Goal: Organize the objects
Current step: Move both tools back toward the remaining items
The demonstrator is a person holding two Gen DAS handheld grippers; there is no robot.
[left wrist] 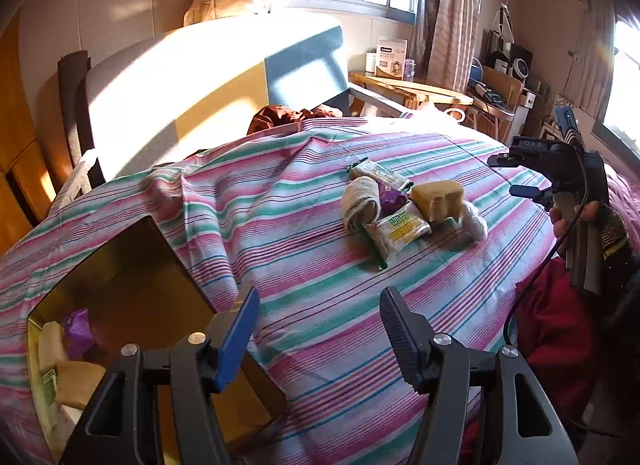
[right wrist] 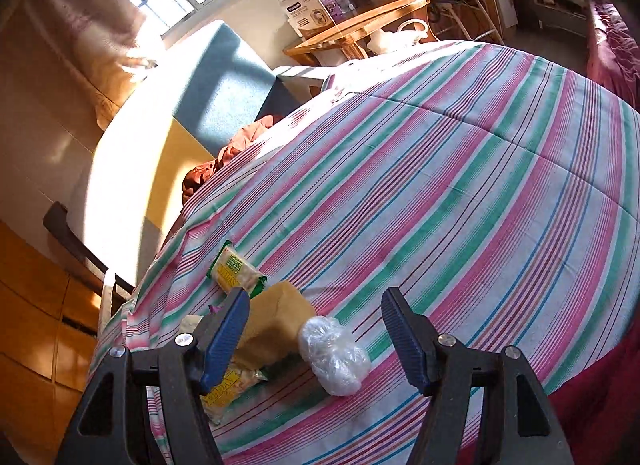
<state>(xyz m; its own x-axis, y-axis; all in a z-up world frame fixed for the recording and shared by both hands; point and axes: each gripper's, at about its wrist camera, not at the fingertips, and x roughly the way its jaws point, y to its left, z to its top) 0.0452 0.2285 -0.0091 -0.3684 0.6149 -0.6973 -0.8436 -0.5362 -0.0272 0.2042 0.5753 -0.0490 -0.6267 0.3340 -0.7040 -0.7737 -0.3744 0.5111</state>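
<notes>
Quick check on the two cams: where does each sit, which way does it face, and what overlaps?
Left wrist: on the left gripper, jaws open and empty, looking down across the striped bedspread over the gold tin toward the snack pile; right gripper and hand show.
Right wrist: on the right gripper, open, empty, just above the pile; no hand shows.
Shared: clear plastic bundle, yellow sponge, window, wooden side table.
</notes>
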